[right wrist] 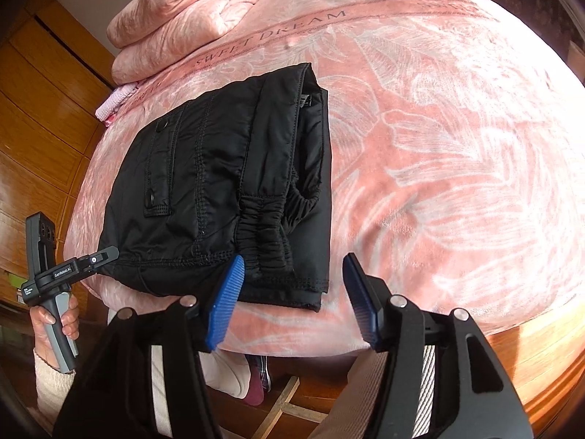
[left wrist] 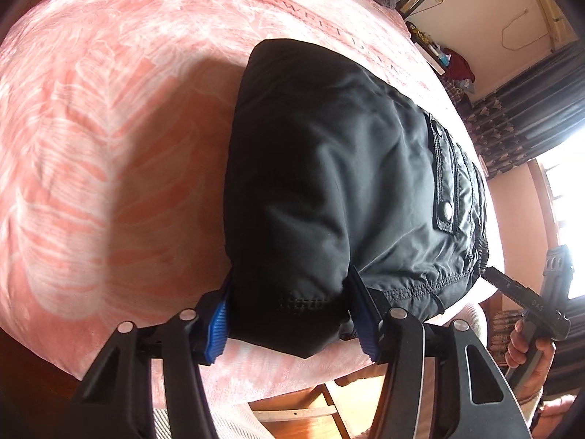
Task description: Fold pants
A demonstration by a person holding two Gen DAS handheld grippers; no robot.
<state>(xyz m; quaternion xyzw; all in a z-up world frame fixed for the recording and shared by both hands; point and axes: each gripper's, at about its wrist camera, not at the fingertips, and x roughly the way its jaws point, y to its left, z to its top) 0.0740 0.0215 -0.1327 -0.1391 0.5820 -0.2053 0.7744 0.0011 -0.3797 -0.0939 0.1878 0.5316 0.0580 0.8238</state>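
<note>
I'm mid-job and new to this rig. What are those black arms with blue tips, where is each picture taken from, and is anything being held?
No robot here: a person holds a handheld two-finger gripper in each hand, each with a fisheye camera looking along its fingers. The black arms with blue pads at the bottom of each picture are that gripper's own fingers.

The left wrist view shows the left gripper with its jaws spread around the near edge of the folded black pants; the pads look apart, so nothing seems clamped.

The right wrist view shows the right gripper open, its left pad at the pants' elastic waistband, holding nothing.

The pants lie on a pink bedspread, with a bunched pink blanket at the far end.

Each view also catches the other gripper at its edge.
</note>
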